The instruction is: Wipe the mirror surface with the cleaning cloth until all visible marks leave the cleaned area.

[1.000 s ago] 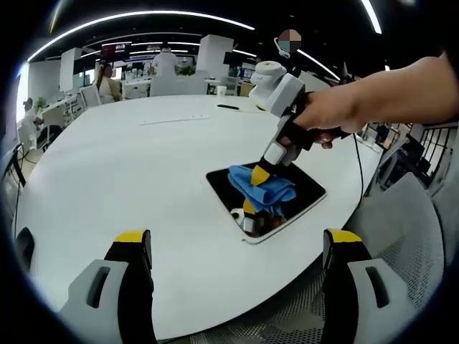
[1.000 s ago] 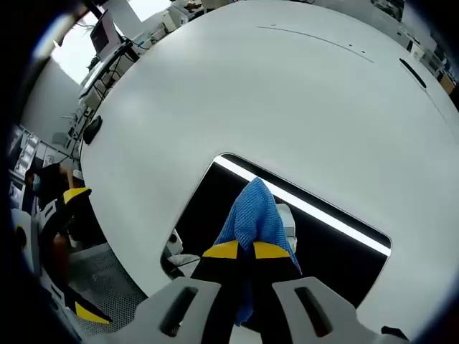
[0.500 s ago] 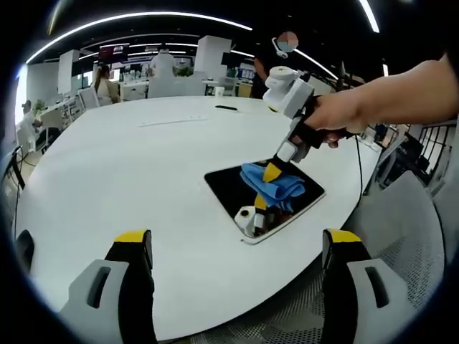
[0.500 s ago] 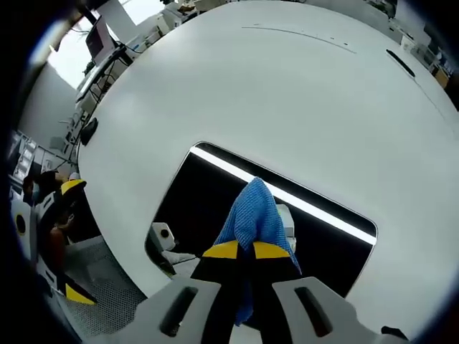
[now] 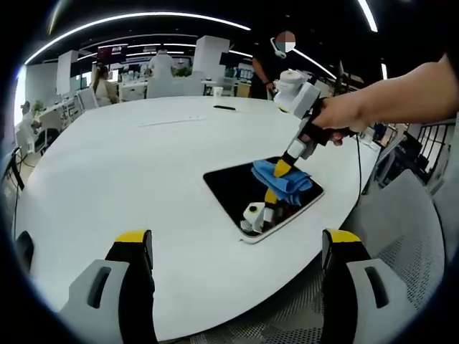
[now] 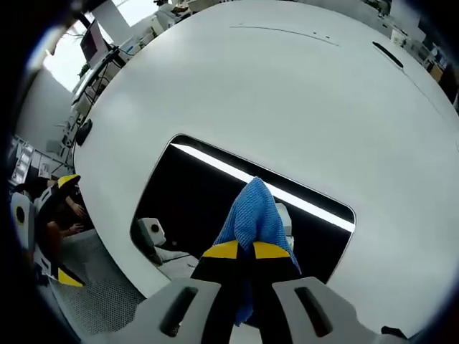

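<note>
Pressing cloth [image 6: 253, 215] onto mirror [image 6: 193, 193]

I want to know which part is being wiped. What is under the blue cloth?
The cleaning cloth, pinched in the right gripper, lies on the mirror near its far corner. The glass beneath it is covered, so marks there cannot be seen.

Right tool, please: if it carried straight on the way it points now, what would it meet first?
Probably the mirror: the right tool, shut on the blue cloth, points down at its dark glass.
</note>
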Tool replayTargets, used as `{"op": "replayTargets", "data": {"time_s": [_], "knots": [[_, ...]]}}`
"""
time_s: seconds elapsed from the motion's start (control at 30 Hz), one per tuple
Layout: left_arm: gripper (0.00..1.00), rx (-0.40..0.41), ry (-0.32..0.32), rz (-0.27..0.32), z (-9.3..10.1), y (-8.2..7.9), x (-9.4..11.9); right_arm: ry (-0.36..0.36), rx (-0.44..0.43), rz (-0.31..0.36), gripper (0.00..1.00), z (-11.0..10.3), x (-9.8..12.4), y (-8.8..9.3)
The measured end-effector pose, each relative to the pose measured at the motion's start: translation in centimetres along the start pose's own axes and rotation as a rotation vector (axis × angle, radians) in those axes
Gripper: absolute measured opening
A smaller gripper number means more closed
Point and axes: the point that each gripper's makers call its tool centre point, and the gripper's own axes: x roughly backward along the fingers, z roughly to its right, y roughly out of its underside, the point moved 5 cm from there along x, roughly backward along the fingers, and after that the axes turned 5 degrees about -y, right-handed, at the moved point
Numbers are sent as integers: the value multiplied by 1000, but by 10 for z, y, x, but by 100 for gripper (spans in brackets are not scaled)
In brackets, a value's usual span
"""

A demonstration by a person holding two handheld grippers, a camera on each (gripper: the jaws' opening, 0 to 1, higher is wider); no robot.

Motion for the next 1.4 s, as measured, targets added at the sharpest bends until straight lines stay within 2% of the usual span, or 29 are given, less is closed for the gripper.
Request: {"op": "replayTargets", "data": {"time_s": [0.67,0.87,1.4], "knots": [[96,4,1,3,-3,3,-3,43,-48,3,0,30,23,24],[96,3,-1,3,-2,3,-2,54,-60,3,0,43,23,25],[93,-2,-4,12,-1,0,0,85,-62,-9,0,55,29,33]]}}
